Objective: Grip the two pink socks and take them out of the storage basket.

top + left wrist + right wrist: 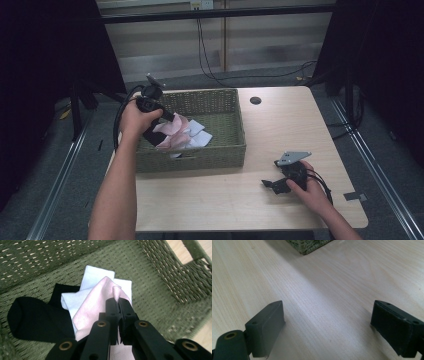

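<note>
Pinching a fold of the pink cloth (95, 305), the left tool (118, 305) is held over the green wicker basket (220, 150), white (96, 275) and black cloths (32, 320) beneath it. The right tool (327, 322) is held wide, nothing between its jaws, low over the worktop (324, 285).

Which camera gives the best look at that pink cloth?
The left gripper view: the pink cloth is close up, pinched in the left gripper. The high view shows it small, lifted over the basket. The right gripper view shows bare table and a basket corner.
</note>
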Demonstrator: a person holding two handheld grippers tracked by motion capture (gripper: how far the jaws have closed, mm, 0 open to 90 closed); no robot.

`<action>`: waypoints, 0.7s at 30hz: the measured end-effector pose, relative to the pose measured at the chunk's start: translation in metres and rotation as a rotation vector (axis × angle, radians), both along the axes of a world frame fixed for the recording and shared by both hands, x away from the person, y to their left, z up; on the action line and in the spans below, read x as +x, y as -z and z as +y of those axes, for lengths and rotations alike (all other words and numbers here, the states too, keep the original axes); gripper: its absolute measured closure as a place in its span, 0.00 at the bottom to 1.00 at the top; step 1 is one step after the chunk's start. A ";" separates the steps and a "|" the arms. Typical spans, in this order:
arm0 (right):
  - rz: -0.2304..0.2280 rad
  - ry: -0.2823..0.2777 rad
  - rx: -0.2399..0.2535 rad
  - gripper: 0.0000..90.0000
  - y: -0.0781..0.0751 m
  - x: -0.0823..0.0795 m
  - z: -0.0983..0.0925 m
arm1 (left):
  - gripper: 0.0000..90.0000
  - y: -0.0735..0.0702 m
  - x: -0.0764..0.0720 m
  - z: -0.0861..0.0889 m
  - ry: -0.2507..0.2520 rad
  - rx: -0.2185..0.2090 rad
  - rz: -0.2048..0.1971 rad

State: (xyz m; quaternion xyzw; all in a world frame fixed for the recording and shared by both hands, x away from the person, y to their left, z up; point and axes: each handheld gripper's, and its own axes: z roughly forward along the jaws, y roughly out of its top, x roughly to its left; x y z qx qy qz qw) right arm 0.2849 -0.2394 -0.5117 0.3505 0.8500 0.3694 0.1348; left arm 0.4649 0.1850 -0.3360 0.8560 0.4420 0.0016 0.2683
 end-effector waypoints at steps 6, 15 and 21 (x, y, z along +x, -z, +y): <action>0.000 0.000 0.000 0.12 0.000 0.000 0.000 | 0.97 -0.016 -0.007 -0.002 0.027 -0.026 0.005; 0.000 0.000 0.000 0.12 0.000 0.000 0.000 | 0.97 -0.054 -0.021 -0.009 0.084 -0.038 -0.021; 0.000 0.000 0.000 0.12 0.000 0.000 0.000 | 0.97 -0.071 -0.027 -0.011 0.099 -0.039 -0.034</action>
